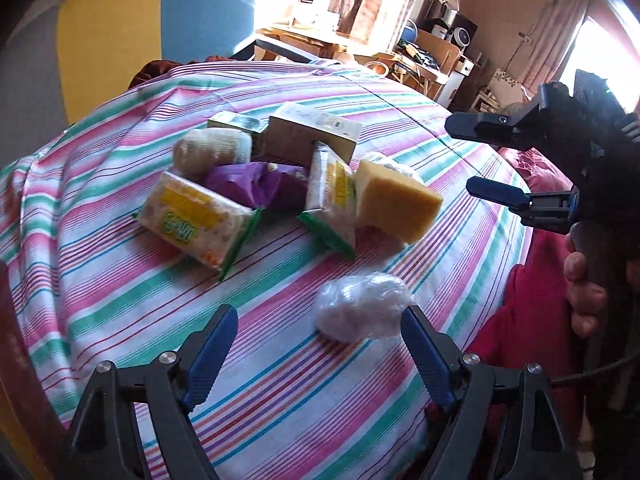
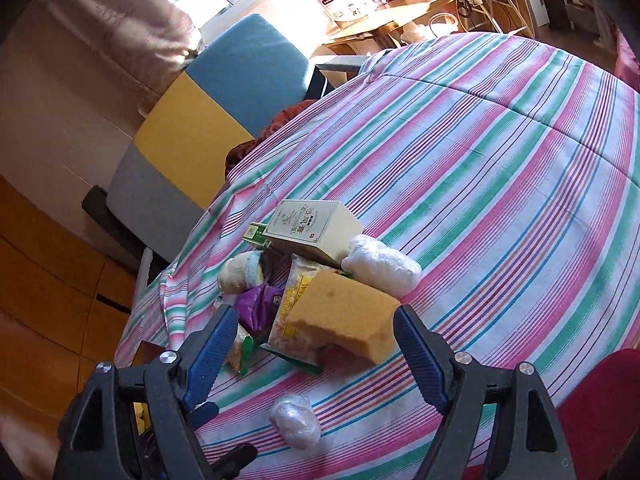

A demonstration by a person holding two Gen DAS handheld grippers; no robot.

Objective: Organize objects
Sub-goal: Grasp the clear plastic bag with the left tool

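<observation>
In the left wrist view, the left gripper fills the bottom of the frame with its blue-padded fingers spread wide and nothing between them; a crumpled clear plastic ball lies on the striped cloth just above and beside the right-hand finger, apart from the pads. In the middle of the frame sits a loose heap of objects: a yellow sponge at its right side, a yellow-and-green snack packet at its left, a second packet standing on edge beside the sponge, a purple wrapper between the packets, a rolled pale sock above the left packet, and a cream carton at the back with a small green box to its left. At the right edge the right gripper comes in sideways, its jaws apart and empty, with a hand on its grip below. In the right wrist view, the right gripper stands at the bottom of the frame, fingers wide and gripping nothing; the sponge and the packet beneath it appear between the fingertips, farther off on the cloth. A white wrapped bundle leans against the carton above the sponge, the sock lies at the left, and the plastic ball lies alone at the lower centre.
</observation>
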